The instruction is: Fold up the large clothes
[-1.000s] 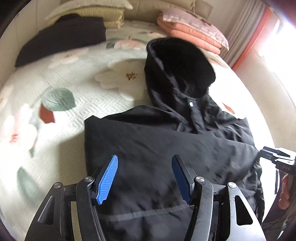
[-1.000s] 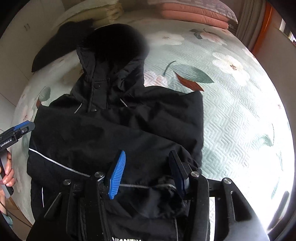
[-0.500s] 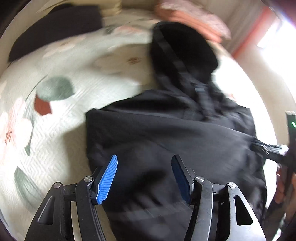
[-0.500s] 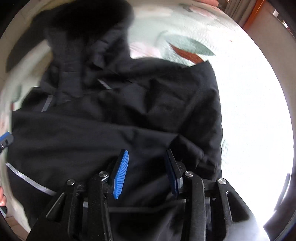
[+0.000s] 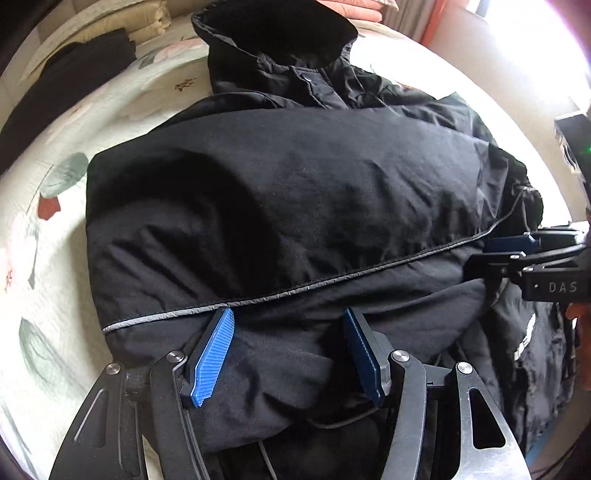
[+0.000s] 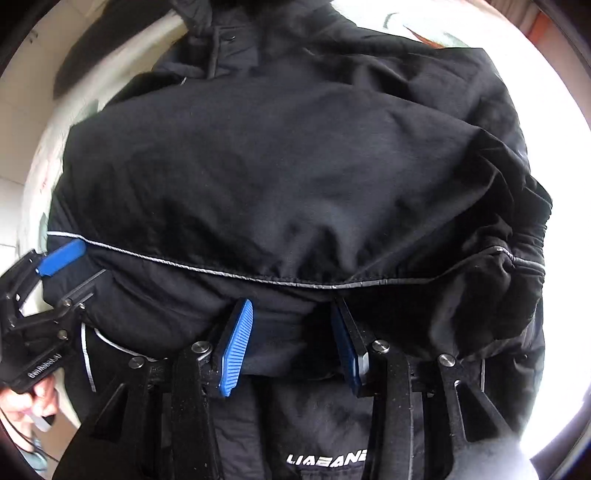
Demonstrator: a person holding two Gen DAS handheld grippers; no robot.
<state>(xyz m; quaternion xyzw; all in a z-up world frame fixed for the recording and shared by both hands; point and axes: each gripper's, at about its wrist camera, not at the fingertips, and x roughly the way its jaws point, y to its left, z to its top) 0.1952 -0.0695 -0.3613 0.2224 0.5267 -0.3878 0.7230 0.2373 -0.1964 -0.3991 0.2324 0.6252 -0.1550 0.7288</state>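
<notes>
2 spread grippers, left gripper (image 5: 286, 341) and right gripper (image 6: 293, 338), straddle the jacket (image 5: 295, 192) hem.

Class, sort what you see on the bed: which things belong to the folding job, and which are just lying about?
In the job:
black hooded jacket
left gripper
right gripper

Lying about:
dark folded garment
cream bedding stack
pink folded blanket
floral bedspread

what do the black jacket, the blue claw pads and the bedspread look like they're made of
Black jacket: matte woven synthetic, probably padded, since it puffs and creases softly; its grey piping looks reflective. Left claw's pads: ribbed blue plastic or rubber, hard to tell which. Bedspread: quilted floral fabric with a stitched geometric texture.
</notes>
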